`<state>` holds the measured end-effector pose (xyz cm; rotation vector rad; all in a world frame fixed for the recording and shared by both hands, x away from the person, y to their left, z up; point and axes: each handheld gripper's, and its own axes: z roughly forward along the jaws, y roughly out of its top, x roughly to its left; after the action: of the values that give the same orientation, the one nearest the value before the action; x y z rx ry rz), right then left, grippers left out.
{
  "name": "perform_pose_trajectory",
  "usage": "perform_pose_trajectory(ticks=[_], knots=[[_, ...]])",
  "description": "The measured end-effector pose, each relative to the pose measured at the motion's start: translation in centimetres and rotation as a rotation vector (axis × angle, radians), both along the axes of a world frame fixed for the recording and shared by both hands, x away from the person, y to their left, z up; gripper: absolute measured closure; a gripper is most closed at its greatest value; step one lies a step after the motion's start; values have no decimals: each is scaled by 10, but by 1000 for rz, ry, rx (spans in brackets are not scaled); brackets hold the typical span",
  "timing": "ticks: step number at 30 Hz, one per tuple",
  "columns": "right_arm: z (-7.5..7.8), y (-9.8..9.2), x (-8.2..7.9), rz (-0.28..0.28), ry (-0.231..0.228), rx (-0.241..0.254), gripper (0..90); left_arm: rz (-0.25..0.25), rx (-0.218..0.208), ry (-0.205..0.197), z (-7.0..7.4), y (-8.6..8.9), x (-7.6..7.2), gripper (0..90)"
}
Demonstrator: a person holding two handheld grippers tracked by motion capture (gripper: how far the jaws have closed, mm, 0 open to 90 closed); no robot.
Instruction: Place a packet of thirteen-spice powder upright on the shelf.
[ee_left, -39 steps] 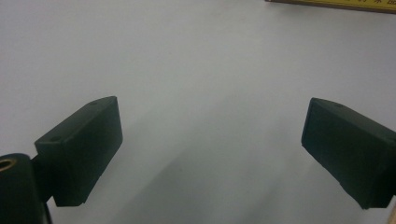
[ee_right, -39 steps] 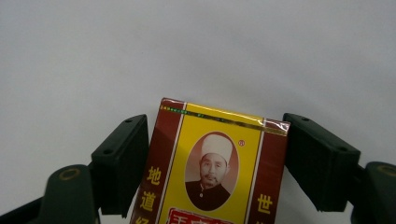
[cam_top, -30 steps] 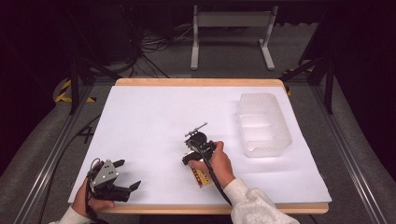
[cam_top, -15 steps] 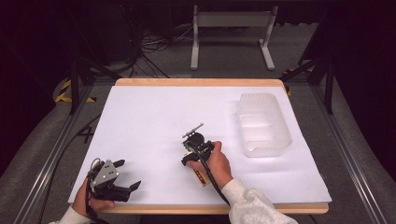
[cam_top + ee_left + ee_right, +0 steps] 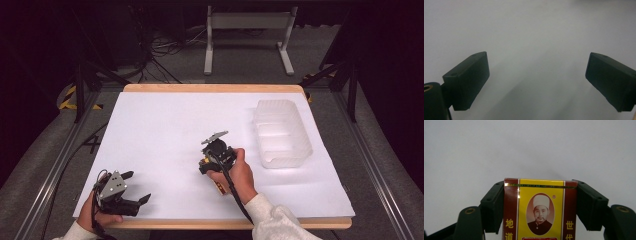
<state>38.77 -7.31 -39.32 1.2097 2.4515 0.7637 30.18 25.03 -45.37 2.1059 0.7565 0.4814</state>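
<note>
While clamped between the jaws of the right gripper (image 5: 540,207), which have just been closing: yellow-and-red box (image 5: 540,210), over the white table (image 5: 165,130) near the middle. Left gripper (image 5: 536,82) wide open, empty.

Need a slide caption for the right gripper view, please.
Right gripper with black jaws shut on a yellow-and-maroon printed cardboard box above the white table.

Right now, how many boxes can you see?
2: a yellow box clamped in the right gripper, and a clear plastic box at the table's right side.
</note>
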Motion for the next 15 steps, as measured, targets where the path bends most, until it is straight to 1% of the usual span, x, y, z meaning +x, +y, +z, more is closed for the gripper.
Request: perform_pose_trajectory(ticks=[4, 6, 8, 15], knots=[[11, -11, -1, -12, -49, 29, 325, -2, 4, 0, 0, 0, 0, 60], [13, -13, -1, -16, -56, 32, 325, -2, 4, 1, 0, 0, 0, 60], [19, -19, 0, -26, -83, 56, 325, -2, 5, 2, 0, 0, 0, 60], [33, -32, 4, -62, -149, 94, 326, -3, 5, 2, 0, 0, 0, 60]])
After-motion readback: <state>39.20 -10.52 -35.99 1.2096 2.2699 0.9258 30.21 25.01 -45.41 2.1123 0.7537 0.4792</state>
